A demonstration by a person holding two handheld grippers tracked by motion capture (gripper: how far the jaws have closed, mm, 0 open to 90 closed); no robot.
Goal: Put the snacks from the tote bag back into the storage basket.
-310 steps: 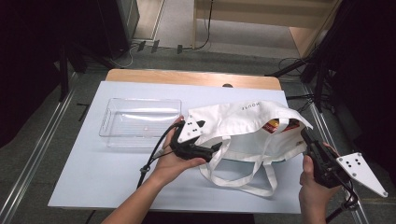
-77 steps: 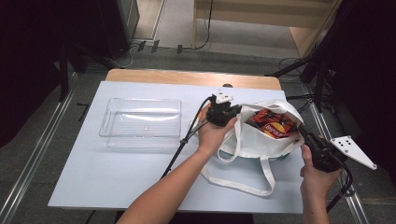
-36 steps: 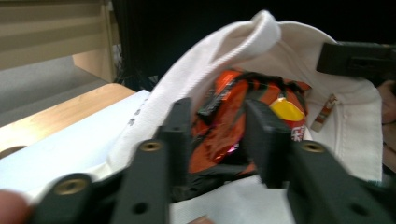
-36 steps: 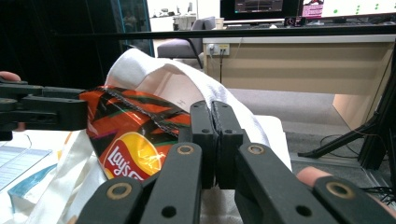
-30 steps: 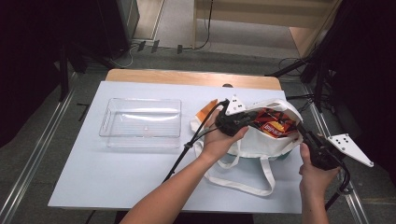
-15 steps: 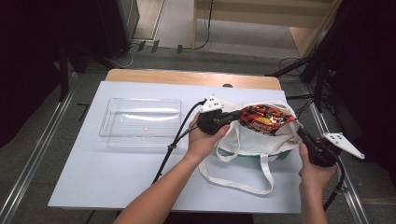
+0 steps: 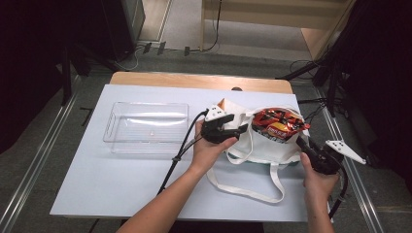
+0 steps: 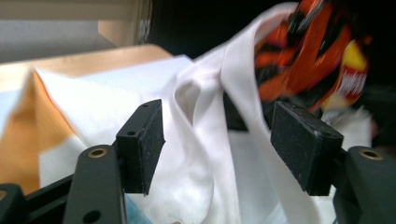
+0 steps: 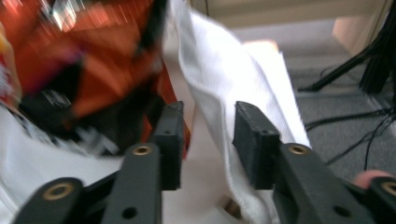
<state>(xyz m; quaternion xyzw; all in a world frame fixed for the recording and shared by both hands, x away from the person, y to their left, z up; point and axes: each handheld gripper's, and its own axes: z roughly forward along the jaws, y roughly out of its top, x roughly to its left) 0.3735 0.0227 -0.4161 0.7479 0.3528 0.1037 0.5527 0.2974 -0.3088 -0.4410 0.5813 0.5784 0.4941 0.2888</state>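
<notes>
— Bag (image 7: 265, 145) sits right of the clear tray (image 7: 145, 127), mouth gaping, with the red snack packet (image 7: 277, 122) poking out of the top

— And the grippers?

— Left gripper (image 7: 239, 131) is at the bag's near-tray rim. Its jaws have just been opening; in the left gripper view they stand apart with a fold of white cloth and a strap (image 8: 243, 121) running loose between the pads (image 8: 140, 140), nothing pinched. Right gripper (image 7: 302, 142) is at the bag's far rim, away from the tray. Its jaws have been opening too, and the right gripper view has the hem (image 9: 210, 107) between them with a gap on either side, so no grip there either

— So which step is this?

— Looks to me like unpacking: bag spread open, packet about to come out and go in the tray, which is bare

— What does the next move need?

— One gripper pinning the rim again, I'd say, while the other closes on the packet's top edge and not on cloth; that strap is right in the way
</notes>
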